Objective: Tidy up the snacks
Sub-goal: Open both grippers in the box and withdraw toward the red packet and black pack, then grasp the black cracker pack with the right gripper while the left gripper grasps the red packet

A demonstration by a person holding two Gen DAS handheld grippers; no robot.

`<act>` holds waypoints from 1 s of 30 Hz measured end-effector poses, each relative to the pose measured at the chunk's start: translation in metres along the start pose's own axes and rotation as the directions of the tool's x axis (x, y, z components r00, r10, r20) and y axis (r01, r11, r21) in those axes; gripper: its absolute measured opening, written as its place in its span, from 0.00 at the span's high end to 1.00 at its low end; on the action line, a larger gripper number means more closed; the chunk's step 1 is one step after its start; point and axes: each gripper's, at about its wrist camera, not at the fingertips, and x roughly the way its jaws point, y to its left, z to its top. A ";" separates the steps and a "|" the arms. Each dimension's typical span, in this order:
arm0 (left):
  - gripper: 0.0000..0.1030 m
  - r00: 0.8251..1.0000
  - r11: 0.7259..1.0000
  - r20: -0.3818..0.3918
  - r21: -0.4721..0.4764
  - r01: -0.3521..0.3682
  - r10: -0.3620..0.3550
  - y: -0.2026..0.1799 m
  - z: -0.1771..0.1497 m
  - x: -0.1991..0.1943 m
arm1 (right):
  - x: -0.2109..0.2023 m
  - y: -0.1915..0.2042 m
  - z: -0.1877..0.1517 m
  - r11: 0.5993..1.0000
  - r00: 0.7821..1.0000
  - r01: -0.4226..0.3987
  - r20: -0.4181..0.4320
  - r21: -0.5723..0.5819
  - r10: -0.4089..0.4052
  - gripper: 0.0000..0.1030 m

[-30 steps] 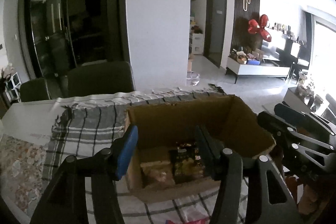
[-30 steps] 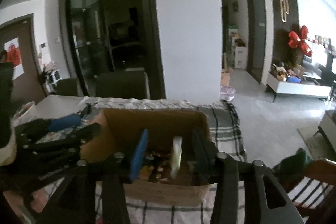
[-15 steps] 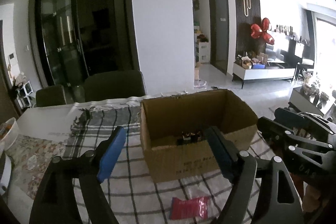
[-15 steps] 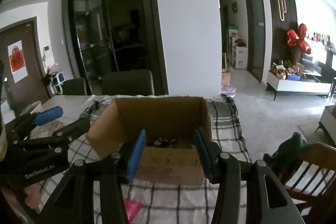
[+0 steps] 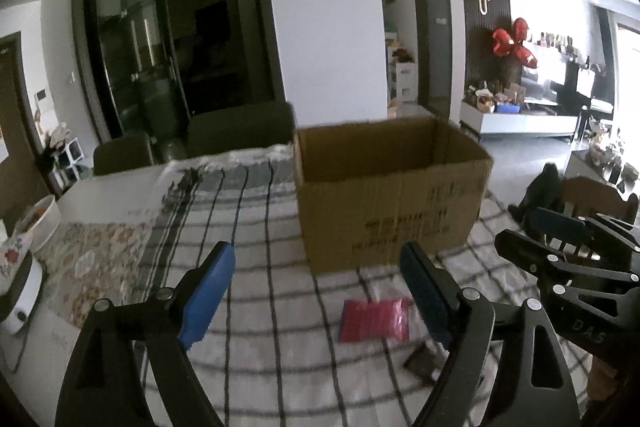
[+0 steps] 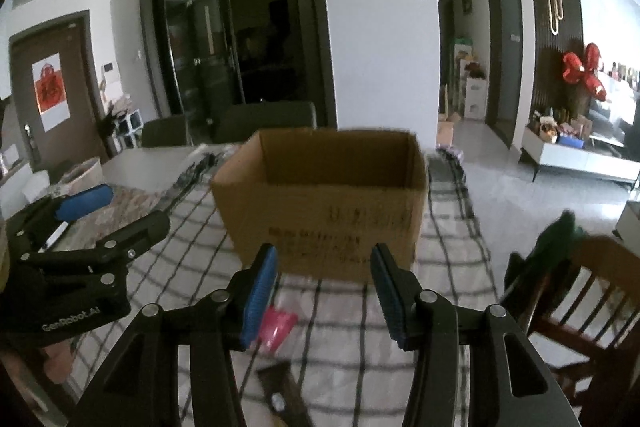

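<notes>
An open cardboard box (image 5: 390, 187) stands on the checked tablecloth; it also shows in the right wrist view (image 6: 324, 199). A red snack packet (image 5: 374, 319) lies on the cloth in front of the box, and shows pink in the right wrist view (image 6: 276, 323). A dark brown snack packet (image 5: 424, 361) lies nearer me, and also shows in the right wrist view (image 6: 280, 387). My left gripper (image 5: 316, 291) is open and empty, above the cloth short of the box. My right gripper (image 6: 324, 291) is open and empty, to the right of the left one.
A floral mat (image 5: 92, 255) and white bowls (image 5: 38, 219) lie at the table's left. Dark chairs (image 5: 240, 131) stand behind the table. A wooden chair (image 6: 580, 291) with dark cloth on it stands at the right.
Both grippers have pulled back and down from over the box, so its inside is hidden. The right gripper let go of a pale packet into the box. The packets on the cloth have come into view.
</notes>
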 end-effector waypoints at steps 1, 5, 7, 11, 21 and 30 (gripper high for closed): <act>0.18 1.000 1.000 -0.012 0.002 -0.002 0.002 0.000 -0.006 -0.001 | 0.001 0.001 -0.005 1.000 1.000 -0.004 -0.015 -0.004 0.004 0.52; 0.18 0.999 1.000 -0.051 0.012 -0.009 0.009 -0.001 -0.024 -0.001 | 0.007 0.005 -0.026 1.000 0.996 -0.030 -0.086 -0.004 0.029 0.52; 0.18 0.997 1.000 -0.072 0.017 -0.005 0.006 -0.001 -0.030 0.001 | 0.011 0.007 -0.036 0.999 0.992 -0.043 -0.118 -0.002 0.043 0.52; 0.18 0.992 1.000 -0.126 0.010 -0.002 0.003 -0.002 -0.046 0.005 | 0.019 0.013 -0.056 0.997 0.980 -0.075 -0.184 -0.007 0.072 0.52; 0.18 0.963 0.999 -0.269 -0.032 0.015 -0.023 -0.002 -0.086 0.026 | 0.045 0.021 -0.087 0.990 0.933 -0.140 -0.338 -0.015 0.127 0.52; 0.18 0.938 0.999 -0.346 -0.053 0.014 -0.031 -0.003 -0.107 0.043 | 0.067 0.024 -0.104 0.985 0.898 -0.165 -0.421 -0.046 0.131 0.52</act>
